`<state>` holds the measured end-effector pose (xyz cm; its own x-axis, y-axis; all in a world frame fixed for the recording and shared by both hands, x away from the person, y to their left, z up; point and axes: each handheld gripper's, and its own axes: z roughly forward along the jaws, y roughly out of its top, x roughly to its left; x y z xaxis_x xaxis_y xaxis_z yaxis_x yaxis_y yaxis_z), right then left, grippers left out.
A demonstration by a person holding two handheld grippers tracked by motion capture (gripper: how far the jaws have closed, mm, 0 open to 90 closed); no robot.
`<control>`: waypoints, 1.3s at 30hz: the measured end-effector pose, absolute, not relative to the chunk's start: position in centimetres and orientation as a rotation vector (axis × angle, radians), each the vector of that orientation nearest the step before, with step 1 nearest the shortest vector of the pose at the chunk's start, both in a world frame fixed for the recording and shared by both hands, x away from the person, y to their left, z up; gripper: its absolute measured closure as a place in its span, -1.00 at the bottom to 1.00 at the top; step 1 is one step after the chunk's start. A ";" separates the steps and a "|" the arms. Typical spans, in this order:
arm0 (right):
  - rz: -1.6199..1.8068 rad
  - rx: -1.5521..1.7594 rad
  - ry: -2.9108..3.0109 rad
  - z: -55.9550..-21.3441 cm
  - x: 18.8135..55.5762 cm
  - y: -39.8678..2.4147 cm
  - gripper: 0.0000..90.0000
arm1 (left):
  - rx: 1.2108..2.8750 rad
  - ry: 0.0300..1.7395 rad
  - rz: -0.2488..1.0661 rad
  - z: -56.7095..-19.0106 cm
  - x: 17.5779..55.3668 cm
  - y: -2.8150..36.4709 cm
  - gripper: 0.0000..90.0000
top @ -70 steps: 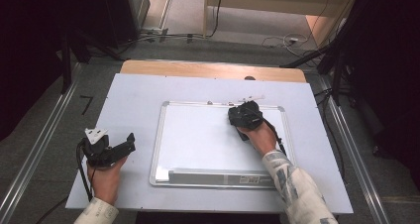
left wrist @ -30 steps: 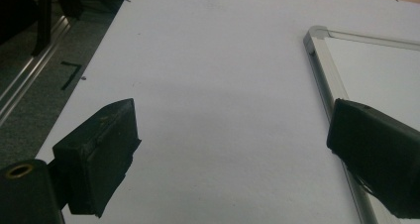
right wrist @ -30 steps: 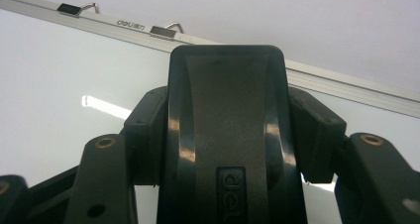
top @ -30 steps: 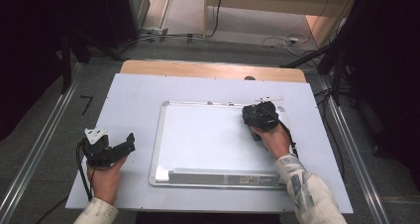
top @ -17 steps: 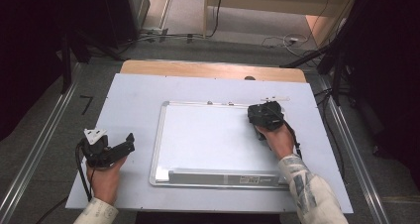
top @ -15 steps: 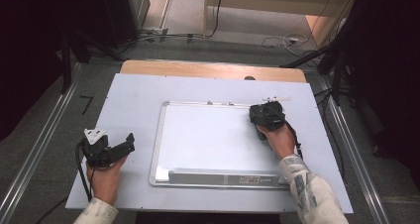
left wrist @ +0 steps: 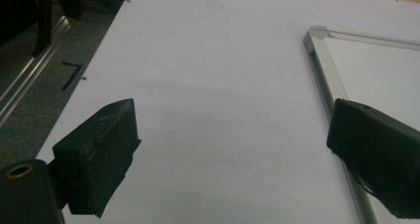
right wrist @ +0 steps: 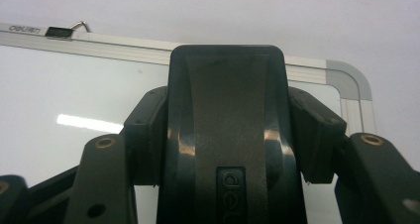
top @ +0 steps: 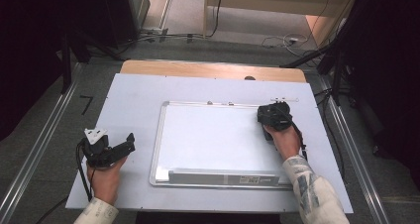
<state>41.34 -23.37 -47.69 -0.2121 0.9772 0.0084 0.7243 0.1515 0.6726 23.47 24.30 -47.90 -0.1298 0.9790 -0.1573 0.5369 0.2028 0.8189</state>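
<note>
Now your right gripper (top: 271, 116) clamps the black eraser (right wrist: 228, 130) on the whiteboard (top: 208, 140), near its far right corner; your left gripper (top: 116, 149) sits open just left of the board.

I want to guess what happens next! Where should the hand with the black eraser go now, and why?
Probably back leftward. The right gripper is clamped on the eraser at the whiteboard's far right corner, so more board lies to the left.
</note>
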 end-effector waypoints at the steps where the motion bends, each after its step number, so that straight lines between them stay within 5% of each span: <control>1: 0.780 1.620 1.999 -47.7 41.4 -23.5 -0.15 | 1.422 1.769 0.789 -47.9 23.5 24.3 -0.86; 21: 0.732 1.690 1.931 -48.5 42.0 -25.3 -0.16 | 1.425 1.773 0.787 -48.0 23.5 24.3 -0.86; 39: 0.837 1.650 1.931 -47.0 40.7 -25.7 -0.44 | 1.427 1.771 0.787 -48.0 23.5 24.3 -0.86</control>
<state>40.72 -25.68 -47.04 -0.1724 0.9842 0.0401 0.7021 0.0943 0.7058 23.48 24.28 -47.97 -0.1297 0.9792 -0.1562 0.5408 0.2018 0.8166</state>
